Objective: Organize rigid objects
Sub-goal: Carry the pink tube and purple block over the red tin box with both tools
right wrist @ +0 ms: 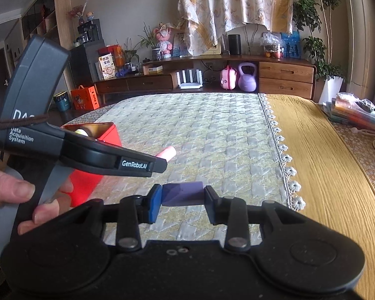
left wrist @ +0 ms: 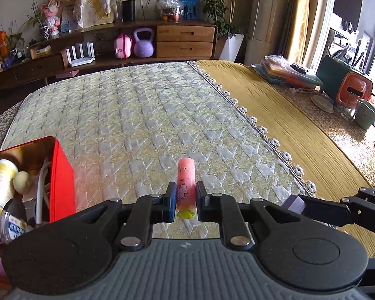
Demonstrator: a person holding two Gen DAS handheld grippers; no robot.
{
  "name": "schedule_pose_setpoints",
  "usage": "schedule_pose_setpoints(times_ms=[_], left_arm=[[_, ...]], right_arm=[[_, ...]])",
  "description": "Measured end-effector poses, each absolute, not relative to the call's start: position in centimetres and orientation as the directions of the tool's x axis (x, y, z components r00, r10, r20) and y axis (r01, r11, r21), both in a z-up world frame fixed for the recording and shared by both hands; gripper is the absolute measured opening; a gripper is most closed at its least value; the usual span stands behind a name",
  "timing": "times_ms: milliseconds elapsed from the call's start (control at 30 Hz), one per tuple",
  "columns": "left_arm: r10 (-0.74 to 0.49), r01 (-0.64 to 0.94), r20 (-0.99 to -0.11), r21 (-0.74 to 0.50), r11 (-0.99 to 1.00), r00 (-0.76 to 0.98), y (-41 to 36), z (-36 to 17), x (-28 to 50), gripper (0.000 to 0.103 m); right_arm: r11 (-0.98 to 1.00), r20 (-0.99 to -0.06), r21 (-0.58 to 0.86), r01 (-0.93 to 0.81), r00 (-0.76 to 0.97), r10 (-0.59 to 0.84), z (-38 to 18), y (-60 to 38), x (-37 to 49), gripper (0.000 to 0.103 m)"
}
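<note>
— Any writing? "GenRobot.AI" on the left gripper [left wrist: 185,201], pinching a pink cartoon-printed cylinder [left wrist: 185,185].
— The right gripper [right wrist: 183,203]?
— Clamps a purple block [right wrist: 183,194]. An open red tin box [left wrist: 61,175] sits at nine o'clock on the quilted mat [left wrist: 142,115].

A pink tube [left wrist: 185,185] with a small cartoon drawing and a yellow-green end is held level, pointing away, above the quilted mat. A purple block [right wrist: 182,193] is likewise held just above the mat. To the left stands an open red tin [left wrist: 60,175] holding a white bottle [left wrist: 0,187], a pale ball [left wrist: 22,182] and what may be a white cable [left wrist: 40,195].
</note>
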State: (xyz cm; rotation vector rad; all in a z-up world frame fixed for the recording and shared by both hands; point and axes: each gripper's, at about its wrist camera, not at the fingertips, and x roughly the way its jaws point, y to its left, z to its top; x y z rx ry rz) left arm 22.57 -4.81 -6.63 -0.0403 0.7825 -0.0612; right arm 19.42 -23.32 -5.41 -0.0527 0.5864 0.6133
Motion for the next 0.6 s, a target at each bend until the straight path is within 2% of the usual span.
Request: schedule_pose_setpoints(times_ms=[367,600], left_arm=[[-0.078,-0.012,-0.684,-0.126,0.992,0.725,-1.0,-3.5,16.3,0.015],[-0.018,-0.098,-0.640,-0.144,0.985,0.768,3.5,-1.7,13.4,0.015]], right_arm=[[0.778,-0.507,0.099,-0.620,0.642,0.575,-2.1,-20.2,15.5,0.035],[0.742,-0.506,0.065,-0.667,0.619,0.601,-1.4,-16.7,13.2,0.035]])
